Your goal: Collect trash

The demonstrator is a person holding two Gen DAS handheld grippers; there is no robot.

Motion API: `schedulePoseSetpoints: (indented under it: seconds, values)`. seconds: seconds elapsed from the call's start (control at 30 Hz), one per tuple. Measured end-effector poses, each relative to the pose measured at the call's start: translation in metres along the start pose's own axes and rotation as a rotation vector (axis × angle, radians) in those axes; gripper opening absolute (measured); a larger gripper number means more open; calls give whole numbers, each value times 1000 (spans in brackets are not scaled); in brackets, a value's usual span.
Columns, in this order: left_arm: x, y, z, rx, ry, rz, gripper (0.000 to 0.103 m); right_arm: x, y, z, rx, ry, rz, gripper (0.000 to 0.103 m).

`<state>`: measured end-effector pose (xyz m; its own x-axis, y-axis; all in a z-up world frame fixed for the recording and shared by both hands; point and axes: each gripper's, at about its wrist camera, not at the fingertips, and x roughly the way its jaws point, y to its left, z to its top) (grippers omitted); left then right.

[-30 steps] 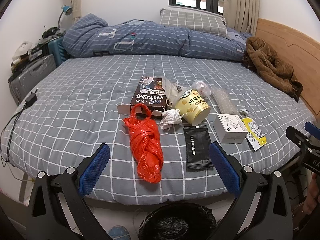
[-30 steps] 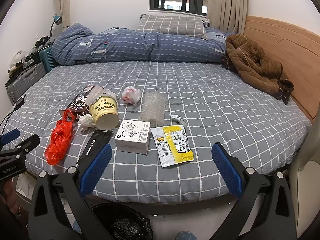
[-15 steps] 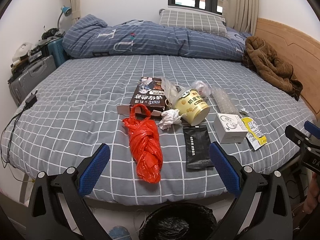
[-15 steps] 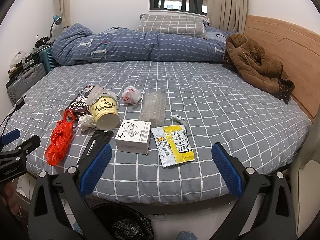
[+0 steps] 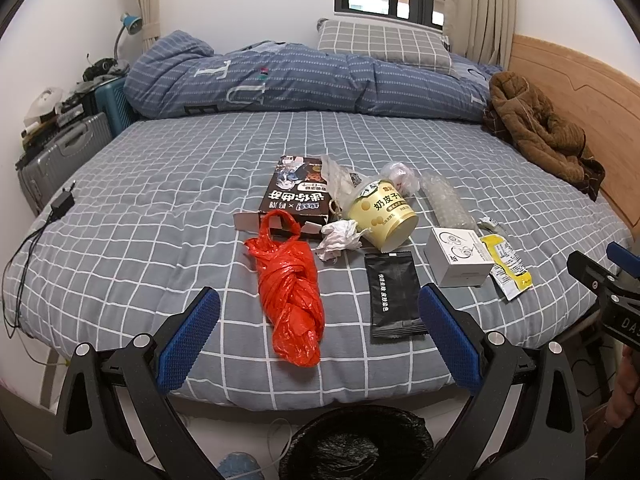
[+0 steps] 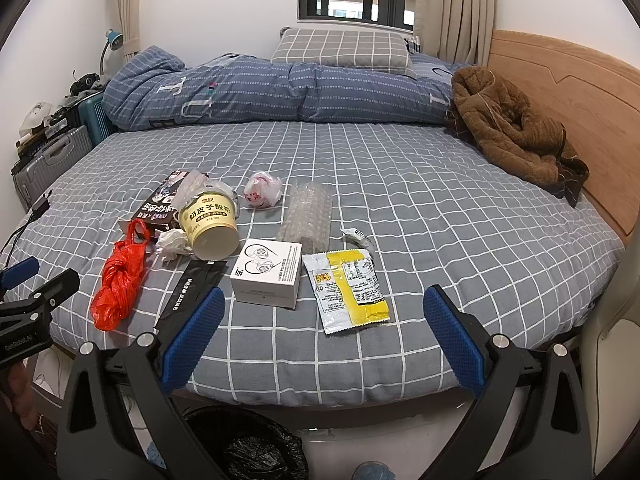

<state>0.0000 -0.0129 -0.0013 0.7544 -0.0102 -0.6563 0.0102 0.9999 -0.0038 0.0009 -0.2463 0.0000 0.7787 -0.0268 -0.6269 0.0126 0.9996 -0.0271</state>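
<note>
Trash lies on the grey checked bed [image 5: 160,208]: a knotted red plastic bag [image 5: 290,292], a black sachet [image 5: 394,296], a crumpled tissue [image 5: 338,236], a yellow paper cup [image 5: 382,214] on its side, a dark carton [image 5: 296,196], a white earphone box [image 6: 268,274], a yellow-white packet [image 6: 348,290], bubble wrap [image 6: 306,216] and a small white bag [image 6: 262,192]. My left gripper [image 5: 318,340] is open at the bed's near edge, the red bag's tail between its fingers' line. My right gripper [image 6: 324,342] is open, just short of the box and packet. A black-lined bin [image 5: 356,444] stands below.
A blue striped duvet [image 5: 300,80] and a checked pillow [image 5: 384,44] lie at the head. A brown jacket [image 6: 512,128] is heaped by the wooden headboard [image 6: 560,76]. Suitcases [image 5: 60,152] stand left of the bed, and a charger with cable [image 5: 60,204] lies on the left edge.
Both grippers have barely shifted; the view has crept slightly. Nothing on the bed has moved and both stay open.
</note>
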Motion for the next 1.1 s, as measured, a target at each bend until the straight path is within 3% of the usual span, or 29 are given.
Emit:
schedulePoseSetpoints:
  seconds: [1.1]
  values:
    - [5,2,1,-3,14,6,97,6,6,1,-8,3,8,95]
